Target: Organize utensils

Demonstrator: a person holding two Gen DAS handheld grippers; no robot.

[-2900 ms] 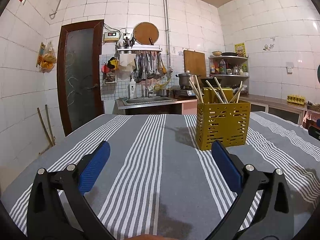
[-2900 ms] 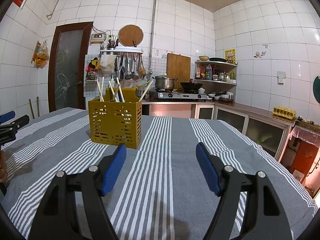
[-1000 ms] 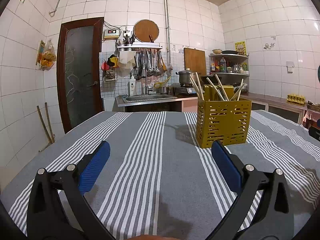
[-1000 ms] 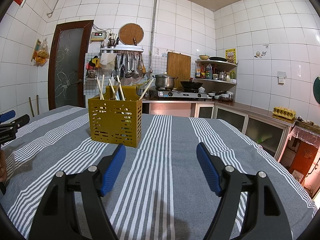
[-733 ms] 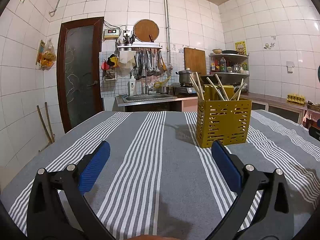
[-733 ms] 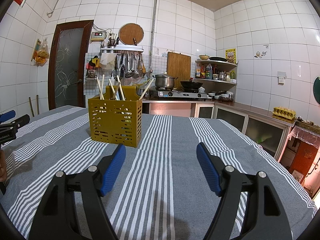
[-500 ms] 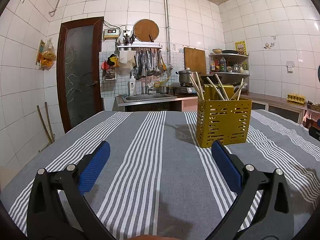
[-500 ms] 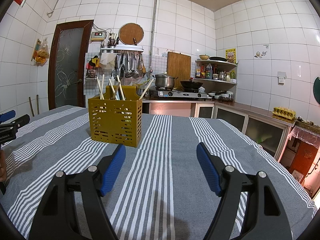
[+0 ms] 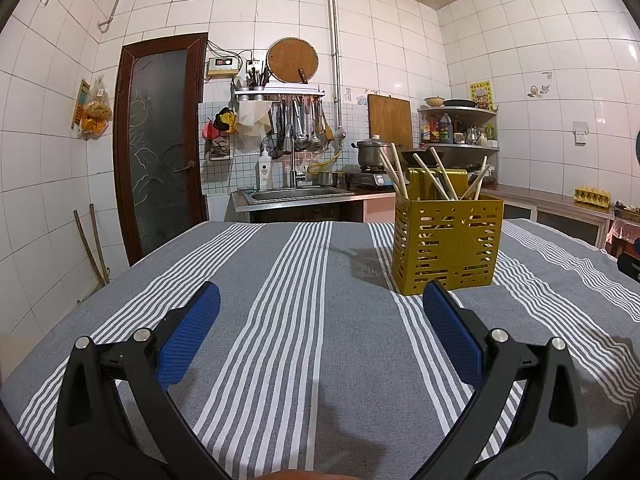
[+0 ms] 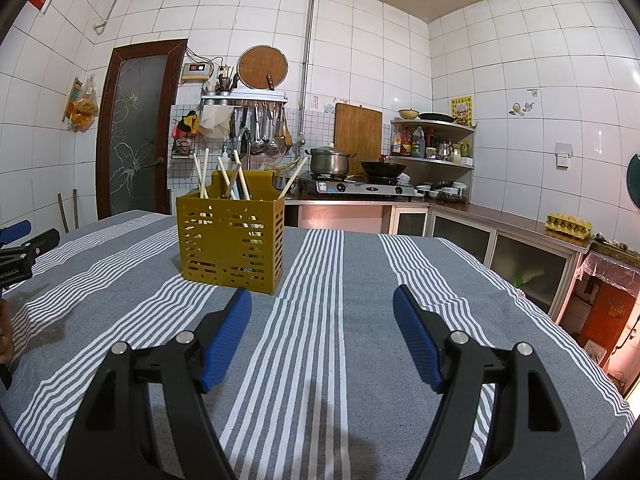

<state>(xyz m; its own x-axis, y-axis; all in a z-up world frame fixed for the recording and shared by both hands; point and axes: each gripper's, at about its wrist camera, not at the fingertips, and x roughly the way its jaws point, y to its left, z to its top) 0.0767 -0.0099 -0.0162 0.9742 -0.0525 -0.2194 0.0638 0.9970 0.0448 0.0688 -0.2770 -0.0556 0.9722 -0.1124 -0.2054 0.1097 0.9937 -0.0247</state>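
Two grippers hang above the striped tablecloth (image 9: 320,264), and neither carries anything; your left gripper (image 9: 320,304) has its jaws spread wide over bare cloth, and your right gripper (image 10: 322,306) is spread just as wide. The task's thing, the yellow utensil caddy (image 9: 447,243), stands upright on the cloth at about 1 o'clock from your left gripper and near 11 o'clock from your right (image 10: 232,240); several chopsticks (image 10: 240,178) already lean in it at loose angles, tips up. No loose utensil shows on the cloth in either view, so I judge the sorting close to done, or the next piece lies out of sight; look around before you commit.

If you go to tidy the sticks, come in from above, take one stick at a time near its upper end between the blue pads (image 10: 228,336), and lift straight up so the caddy does not tip or slide on the cloth; steady the caddy wall with your other gripper if it shifts.

As for writing: a round embossed emblem sits on the caddy's front face, unreadable; the small box (image 10: 195,68) on the wall at 11 o'clock shows red digits too small to make out; the yellow poster (image 10: 461,111) at 1 o'clock carries print I cannot read.
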